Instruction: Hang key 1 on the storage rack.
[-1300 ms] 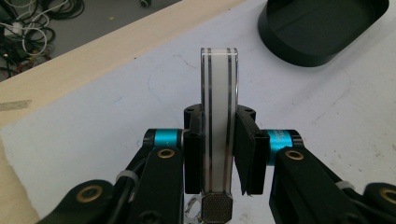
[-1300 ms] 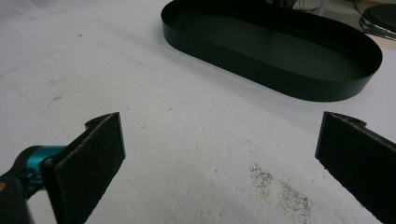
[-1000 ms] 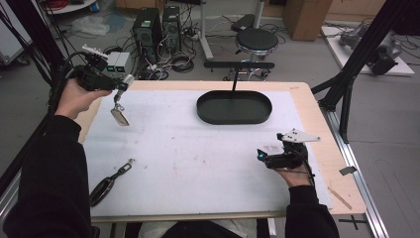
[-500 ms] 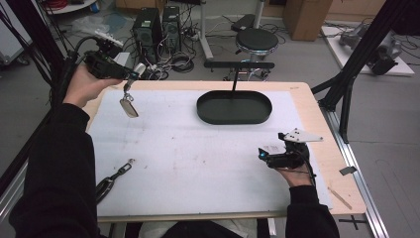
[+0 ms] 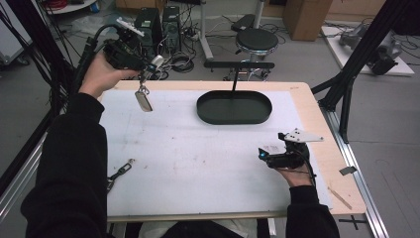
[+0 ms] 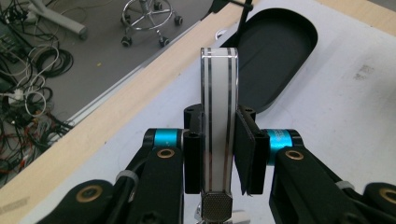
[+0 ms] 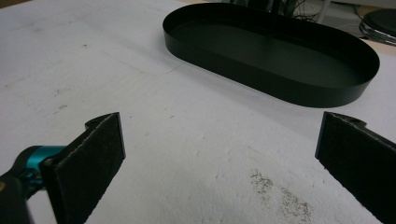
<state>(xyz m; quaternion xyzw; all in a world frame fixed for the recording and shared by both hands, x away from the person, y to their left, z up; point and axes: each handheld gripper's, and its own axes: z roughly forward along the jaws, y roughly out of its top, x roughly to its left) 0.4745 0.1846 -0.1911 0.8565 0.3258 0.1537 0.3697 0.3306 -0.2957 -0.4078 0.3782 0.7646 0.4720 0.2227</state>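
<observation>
No lettering, brand, number or sign can be read in any of the views. A faint grey printed patch on the white desk [image 6: 363, 71] surface, seen from the left claw's camera, is too blurred to make out, and the turquoise collar [image 6: 279, 137] on that claw bears small marks too tiny to read.

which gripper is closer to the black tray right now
Right. The right gripper sits on the mat just in front of the black tray; the left gripper, holding a key fob, is raised off its far-left side.
</observation>
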